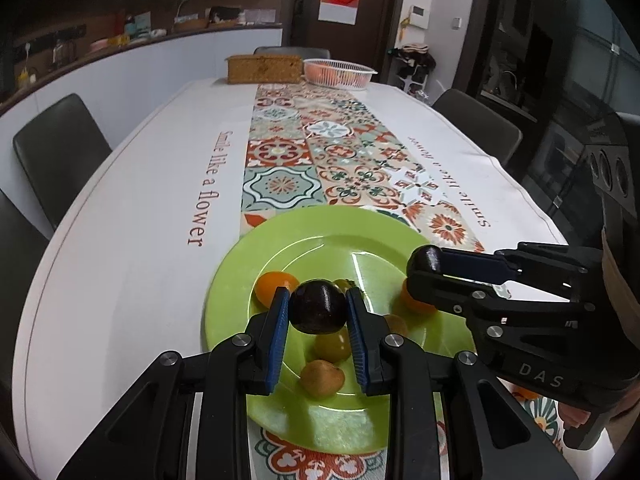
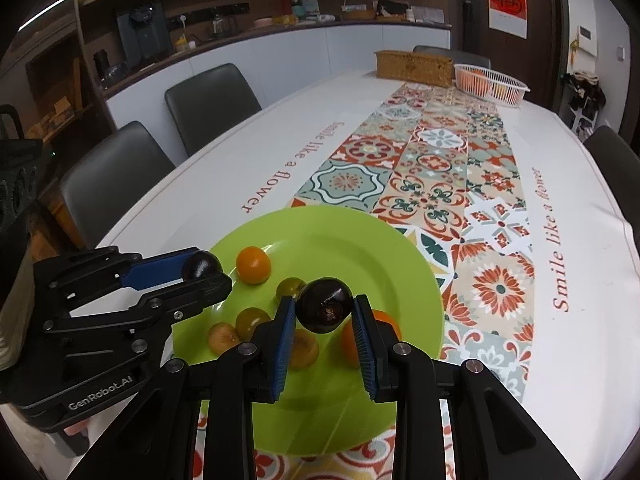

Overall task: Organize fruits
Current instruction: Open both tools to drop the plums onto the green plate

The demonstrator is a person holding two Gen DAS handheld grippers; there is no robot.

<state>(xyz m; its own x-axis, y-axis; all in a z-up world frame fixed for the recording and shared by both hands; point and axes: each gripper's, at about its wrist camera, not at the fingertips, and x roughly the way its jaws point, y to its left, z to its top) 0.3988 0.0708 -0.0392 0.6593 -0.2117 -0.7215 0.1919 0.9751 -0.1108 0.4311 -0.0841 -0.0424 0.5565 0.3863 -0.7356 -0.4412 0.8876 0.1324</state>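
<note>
A green plate [image 1: 240, 280] [image 2: 360, 240] lies on the near end of the table and holds several small orange, yellow-green and brown fruits. Just above it, my left gripper [image 1: 318, 306] is shut on a dark round plum [image 1: 318, 306]. That same gripper comes in from the left of the right wrist view as the left gripper [image 2: 206, 270], its plum [image 2: 202, 265] at the tips. My right gripper [image 2: 325, 310] is shut on a second dark plum [image 2: 326, 308]. In the left wrist view the right gripper [image 1: 424, 266] reaches in from the right over the plate, gripping its plum [image 1: 426, 259].
A white plastic basket [image 1: 340, 70] [image 2: 490, 80] with orange fruit and a woven box [image 1: 264, 68] [image 2: 414, 66] stand at the table's far end. A patterned runner [image 1: 320, 152] crosses the white cloth. Dark chairs [image 1: 60, 152] [image 2: 208, 100] line both sides.
</note>
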